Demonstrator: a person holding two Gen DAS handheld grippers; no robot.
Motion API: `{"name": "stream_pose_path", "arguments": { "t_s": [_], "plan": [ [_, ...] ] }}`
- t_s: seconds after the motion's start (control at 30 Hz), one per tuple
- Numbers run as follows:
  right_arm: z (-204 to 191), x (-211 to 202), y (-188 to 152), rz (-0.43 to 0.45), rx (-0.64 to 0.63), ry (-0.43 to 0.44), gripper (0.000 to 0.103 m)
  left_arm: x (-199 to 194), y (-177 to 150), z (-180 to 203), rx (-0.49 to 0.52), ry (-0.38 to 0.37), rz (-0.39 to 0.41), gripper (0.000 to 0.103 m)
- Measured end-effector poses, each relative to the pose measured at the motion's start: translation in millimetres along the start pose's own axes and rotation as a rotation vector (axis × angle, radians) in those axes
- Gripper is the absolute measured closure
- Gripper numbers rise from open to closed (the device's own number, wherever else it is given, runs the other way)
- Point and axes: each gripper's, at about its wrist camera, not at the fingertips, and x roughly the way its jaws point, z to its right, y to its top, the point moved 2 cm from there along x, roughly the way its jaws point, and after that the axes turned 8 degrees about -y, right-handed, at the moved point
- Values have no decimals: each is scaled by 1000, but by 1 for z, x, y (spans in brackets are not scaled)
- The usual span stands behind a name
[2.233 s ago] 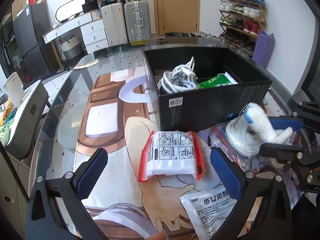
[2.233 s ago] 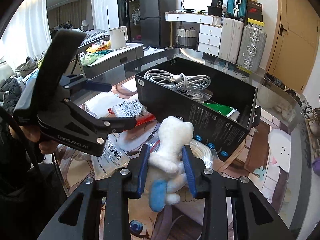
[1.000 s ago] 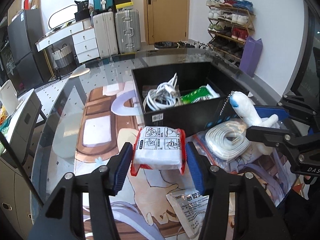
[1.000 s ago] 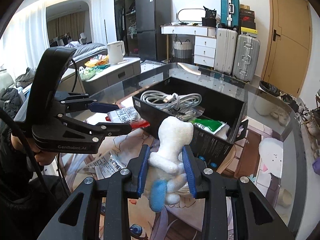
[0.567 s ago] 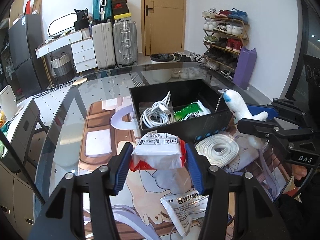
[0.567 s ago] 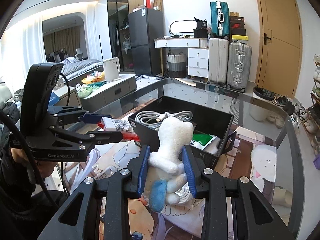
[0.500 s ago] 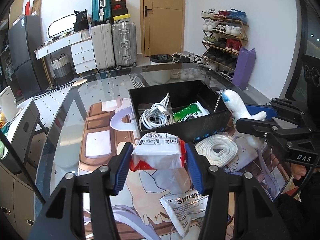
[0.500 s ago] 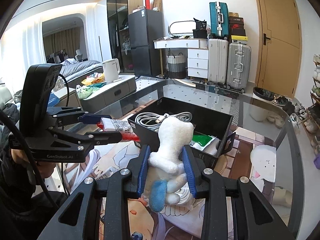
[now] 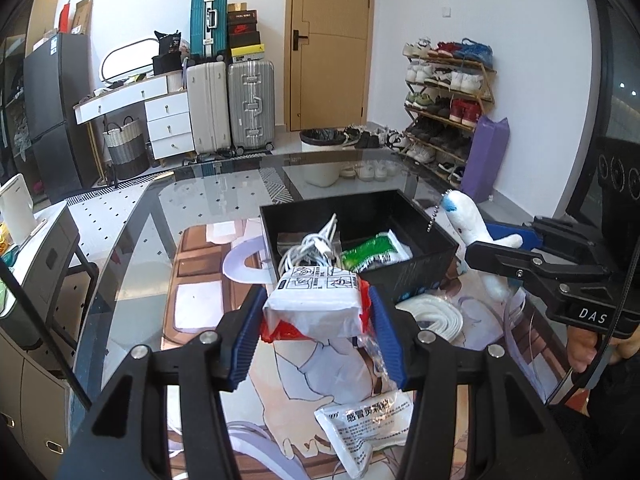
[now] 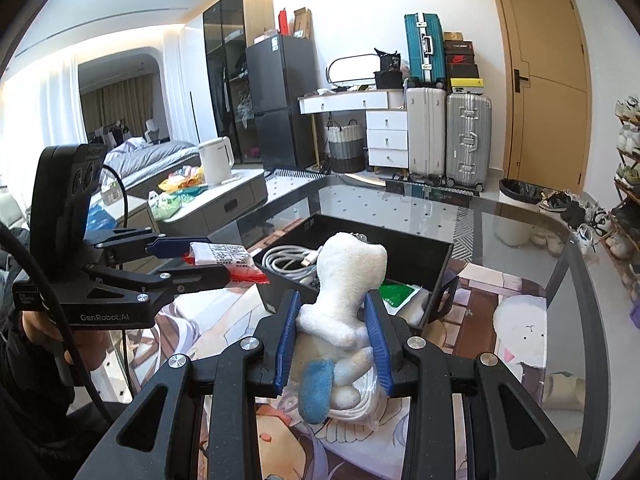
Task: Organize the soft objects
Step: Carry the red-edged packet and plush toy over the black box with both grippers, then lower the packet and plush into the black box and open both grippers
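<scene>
Two loads are mid-carry: your left gripper [image 9: 316,322] clamps the red-edged white packet [image 9: 318,302], your right gripper [image 10: 332,340] grips the white plush toy [image 10: 344,292], both at frame centre; next, lower them into the black box [image 9: 416,268].

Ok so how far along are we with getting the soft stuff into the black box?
Partway. The black box already holds a white cable bundle and a green packet. In hand: the left gripper grips a red-edged white pack, and the right gripper grips the white plush toy, both lifted near the box. Left on the table: a coiled white cord and a white sachet.
</scene>
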Motion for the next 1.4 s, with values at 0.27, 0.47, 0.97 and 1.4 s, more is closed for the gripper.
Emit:
{"name": "stream_pose_path", "arguments": {
  "t_s": [0.27,0.47,0.97,1.4],
  "plan": [
    [12,-2,5,28,68,-4,69,0,9,-6,-34,-14,32,51],
    [9,1,14,30,67,-10,69,3,20,-5,-46,-24,56,51],
    [13,14,31,56,123,23,69,24,36,-7,-66,-26,77,51],
    [30,40,46,46,164,-6,69,44,47,-6,-80,-14,91,51]
  ]
}}
